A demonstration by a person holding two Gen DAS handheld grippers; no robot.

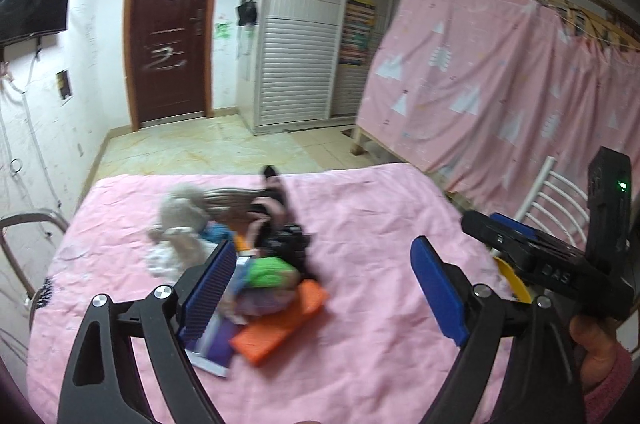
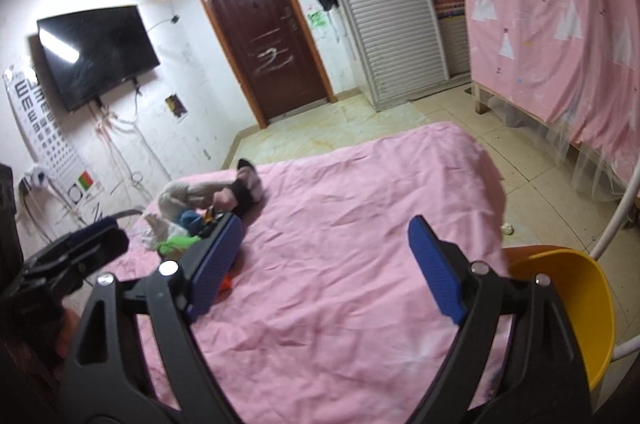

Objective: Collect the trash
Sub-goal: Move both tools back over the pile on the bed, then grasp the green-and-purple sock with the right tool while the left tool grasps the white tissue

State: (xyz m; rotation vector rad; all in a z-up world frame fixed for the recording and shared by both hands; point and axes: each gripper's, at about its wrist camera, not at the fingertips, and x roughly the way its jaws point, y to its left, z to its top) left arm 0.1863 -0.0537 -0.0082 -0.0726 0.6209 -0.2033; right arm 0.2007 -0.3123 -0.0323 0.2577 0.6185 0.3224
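Note:
A pile of trash and small items lies on the pink bedsheet (image 1: 380, 224): an orange flat box (image 1: 280, 328), a green crumpled wrapper (image 1: 268, 270), a purple-white packet (image 1: 216, 344), a grey plush toy (image 1: 180, 220) and dark clothes (image 1: 280, 220). My left gripper (image 1: 324, 288) is open above the pile, its left finger next to the green wrapper. My right gripper (image 2: 328, 268) is open and empty over bare sheet; the pile (image 2: 188, 228) is to its left. A yellow bin (image 2: 576, 304) stands at the bed's right edge.
A brown door (image 2: 272, 40), a wall TV (image 2: 96, 52) and a white wardrobe (image 2: 392, 16) stand behind. A pink curtain (image 1: 500, 80) covers a bunk frame at the right. A white chair back (image 1: 552, 200) is beside the bed. Tiled floor (image 2: 520, 168) lies beyond the bed.

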